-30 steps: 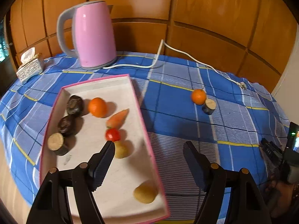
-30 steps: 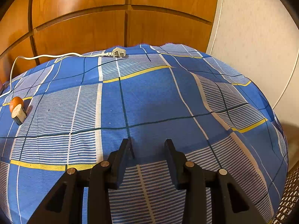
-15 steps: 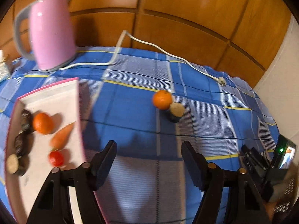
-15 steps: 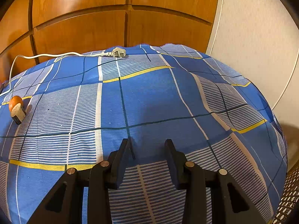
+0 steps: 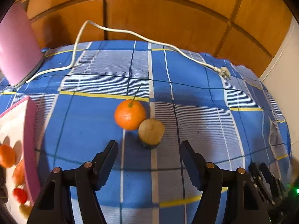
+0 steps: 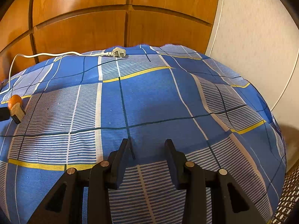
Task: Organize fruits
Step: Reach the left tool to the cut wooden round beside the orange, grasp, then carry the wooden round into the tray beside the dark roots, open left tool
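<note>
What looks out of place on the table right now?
Two fruits sit loose on the blue checked cloth, outside the pink-rimmed tray: an orange and, touching it, a dark cut fruit showing its pale face. The kettle's plug lies unplugged.

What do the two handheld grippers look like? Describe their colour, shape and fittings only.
The left gripper and the right gripper look alike: matte black plastic, two angular wedge-shaped fingers each, mounted on black linkage arms. Round silver and copper-toned pivot pins sit at the joints. No cables, markings or sleeves are visible on either.
</note>
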Motion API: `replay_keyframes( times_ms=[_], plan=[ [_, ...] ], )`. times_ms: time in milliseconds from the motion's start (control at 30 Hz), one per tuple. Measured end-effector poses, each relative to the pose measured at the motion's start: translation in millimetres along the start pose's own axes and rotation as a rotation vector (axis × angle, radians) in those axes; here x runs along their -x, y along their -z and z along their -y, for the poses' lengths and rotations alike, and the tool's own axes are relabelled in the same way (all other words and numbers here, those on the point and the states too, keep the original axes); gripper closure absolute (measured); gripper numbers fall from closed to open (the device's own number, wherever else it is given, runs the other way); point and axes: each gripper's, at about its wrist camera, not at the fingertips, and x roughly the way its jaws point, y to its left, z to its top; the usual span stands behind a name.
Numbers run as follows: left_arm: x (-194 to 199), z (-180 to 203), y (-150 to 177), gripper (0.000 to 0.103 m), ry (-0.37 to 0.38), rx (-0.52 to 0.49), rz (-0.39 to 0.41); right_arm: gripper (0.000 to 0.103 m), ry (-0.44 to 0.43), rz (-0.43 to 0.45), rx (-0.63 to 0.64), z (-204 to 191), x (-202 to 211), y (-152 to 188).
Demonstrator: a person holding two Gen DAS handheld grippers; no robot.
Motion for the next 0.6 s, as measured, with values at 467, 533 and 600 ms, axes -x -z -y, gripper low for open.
replay_keyframes(
  times_ms=[467,533,600],
  plan=[
    [19,-14,34,0.071,0.039,-0.013,0.01,0.064,0.005,0.005,0.005,0,0,1],
    [34,-12,51,0.07,0.019,-0.049,0.032,0.064,0.005,0.005,0.006,-1,1,1],
    [46,-9,69,0.07,-0.03,-0.082,0.059,0.064,0.006,0.005,0.006,-1,1,1]
  ],
)
